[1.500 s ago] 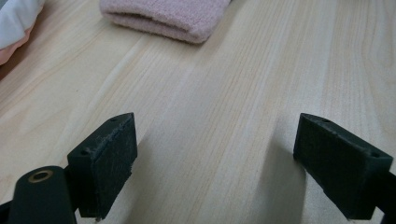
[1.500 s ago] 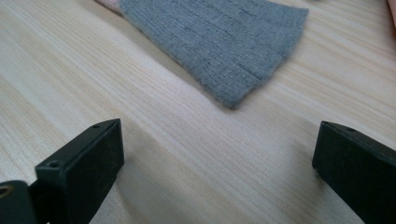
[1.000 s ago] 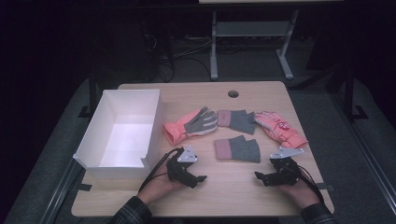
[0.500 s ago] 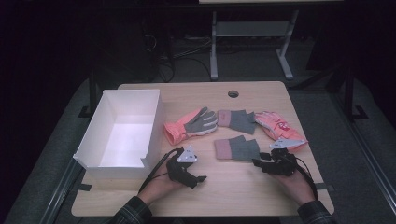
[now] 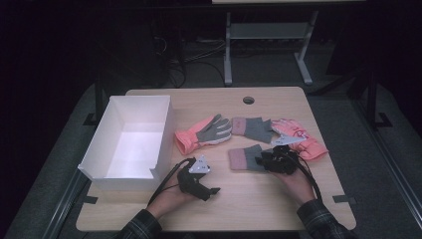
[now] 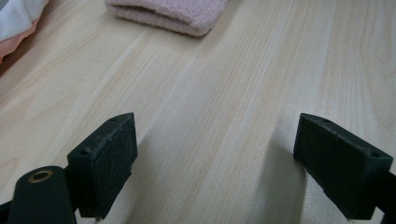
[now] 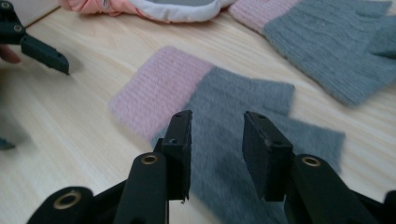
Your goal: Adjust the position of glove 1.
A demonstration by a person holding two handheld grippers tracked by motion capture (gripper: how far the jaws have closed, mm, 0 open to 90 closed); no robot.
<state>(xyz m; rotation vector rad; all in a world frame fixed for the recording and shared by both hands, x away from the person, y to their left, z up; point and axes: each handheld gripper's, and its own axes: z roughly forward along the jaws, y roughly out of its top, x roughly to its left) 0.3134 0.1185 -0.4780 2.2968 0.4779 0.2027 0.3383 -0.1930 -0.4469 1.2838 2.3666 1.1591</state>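
— Pale wood of the bench [image 5: 259, 199] lay bare nearest us, and that is where our left gripper [image 5: 198, 180] sat, jaws spread wide over nothing. We judged no trouble there.

— Agreed. Our right gripper [image 7: 217, 154] worried us more. It hovered low over the grey part of the near fingerless glove [image 7: 243, 121], which lay flat beside the left gripper and well short of the white box [image 5: 130, 142]. Its jaws had just been closing, yet a gap remained and we saw no fabric caught between the pads.

— So we feared they might shut on air, or nip only a fold and let the glove slide out on lifting.

— And farther off, the second grey glove [image 5: 252, 128] and the pink gloves [image 5: 204, 133] lay close; a wide sweep could drag them along.
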